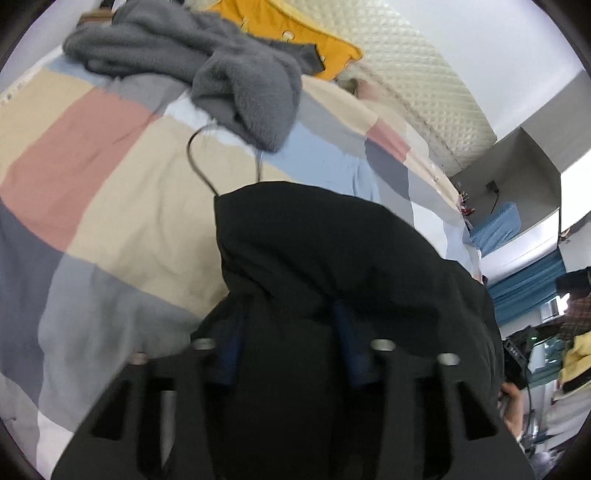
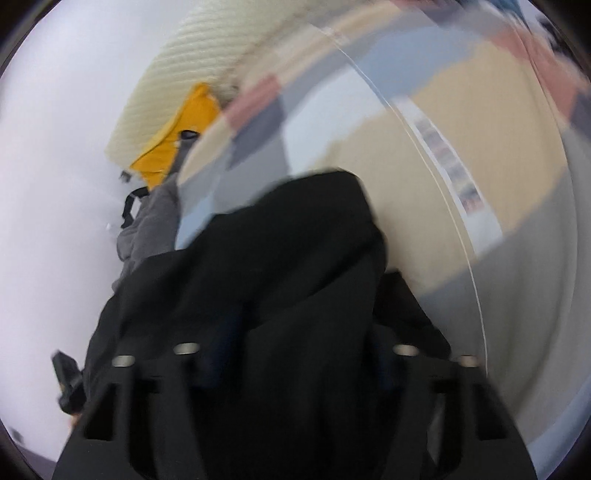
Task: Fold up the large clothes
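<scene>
Left tool (image 1: 290, 354) and right tool (image 2: 301, 354) each pinching bunched black garment (image 1: 332, 258) between blue pads, above patchwork bedspread (image 1: 110, 166).

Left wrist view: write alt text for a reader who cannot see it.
The left gripper is shut on a black garment above a bed's patchwork cover. A grey fleece garment and a yellow one lie beyond.

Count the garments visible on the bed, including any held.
3: a black garment clamped in both grippers, left and right; a grey fleece heaped at the far end; a yellow one behind it. More may lie hidden underneath.
</scene>
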